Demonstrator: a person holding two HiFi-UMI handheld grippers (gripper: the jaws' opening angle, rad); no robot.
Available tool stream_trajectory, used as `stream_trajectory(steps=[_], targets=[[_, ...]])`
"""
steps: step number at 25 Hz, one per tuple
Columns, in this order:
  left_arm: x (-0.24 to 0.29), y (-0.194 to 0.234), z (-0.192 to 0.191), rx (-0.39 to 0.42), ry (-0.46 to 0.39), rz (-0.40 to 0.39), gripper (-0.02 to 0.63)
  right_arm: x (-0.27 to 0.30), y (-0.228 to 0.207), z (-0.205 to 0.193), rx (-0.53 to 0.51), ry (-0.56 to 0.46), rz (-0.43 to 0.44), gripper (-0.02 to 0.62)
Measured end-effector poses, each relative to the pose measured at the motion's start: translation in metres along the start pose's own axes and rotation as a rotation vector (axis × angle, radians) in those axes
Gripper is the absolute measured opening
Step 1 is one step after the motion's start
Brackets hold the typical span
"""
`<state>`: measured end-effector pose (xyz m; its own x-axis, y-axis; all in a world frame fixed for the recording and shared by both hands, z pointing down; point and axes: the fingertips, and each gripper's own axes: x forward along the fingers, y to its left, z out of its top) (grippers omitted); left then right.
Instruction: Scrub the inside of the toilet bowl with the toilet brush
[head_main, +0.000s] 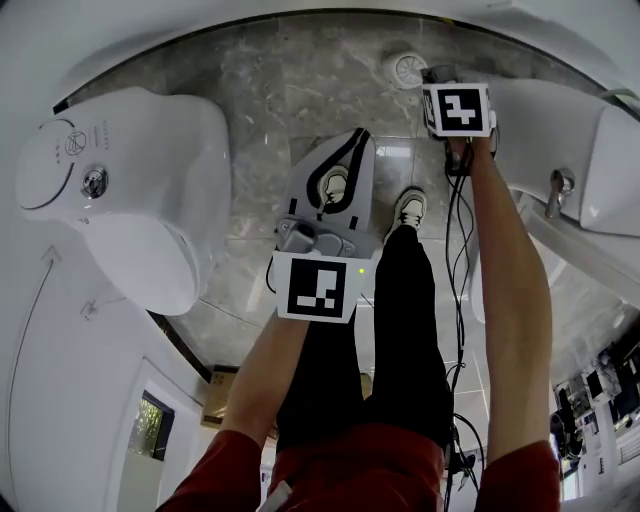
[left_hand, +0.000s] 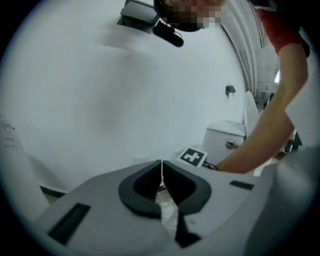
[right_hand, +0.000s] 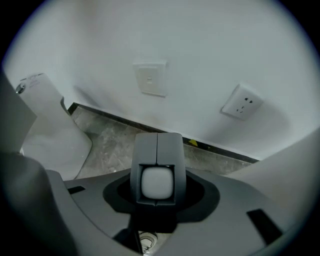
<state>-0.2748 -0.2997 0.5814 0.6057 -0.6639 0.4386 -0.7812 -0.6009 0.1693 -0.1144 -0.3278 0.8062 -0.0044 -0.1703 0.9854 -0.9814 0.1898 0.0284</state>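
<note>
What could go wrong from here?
The right gripper seems to hold the brush handle only at its top end, so the brush may tilt or slip when lifted. The toilet lid looks closed, and the shut left gripper is away from it: the brush could arrive before it opens. The cables beside the leg could snag.

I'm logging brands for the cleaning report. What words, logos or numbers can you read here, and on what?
Nothing is legible.
Toilet tank lid: round logo with small print, too small to read.
Left marker cube, right marker cube: black-and-white patterns only, no words.
</note>
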Motion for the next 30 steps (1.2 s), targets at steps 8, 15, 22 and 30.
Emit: stream_trajectory(steps=[8,15,22,30], targets=[[-0.033,-0.032,0.06,0.026,-0.004,-0.05,-0.005,-0.155,0.041,-0.039,0.205,-0.298,0.101,0.167],[-0.08,-0.091,0.13,0.092,-0.052,-0.149,-0.005,-0.32,0.054,-0.116,0.396,-0.464,0.16,0.167],[-0.113,-0.236,0.17,0.215,-0.005,-0.436,-0.005,-0.444,0.023,-0.232,0.638,-0.487,0.093,0.167],[-0.12,-0.442,0.132,0.352,0.069,-0.72,-0.005,-0.483,-0.041,-0.428,0.915,-0.478,-0.027,0.167]])
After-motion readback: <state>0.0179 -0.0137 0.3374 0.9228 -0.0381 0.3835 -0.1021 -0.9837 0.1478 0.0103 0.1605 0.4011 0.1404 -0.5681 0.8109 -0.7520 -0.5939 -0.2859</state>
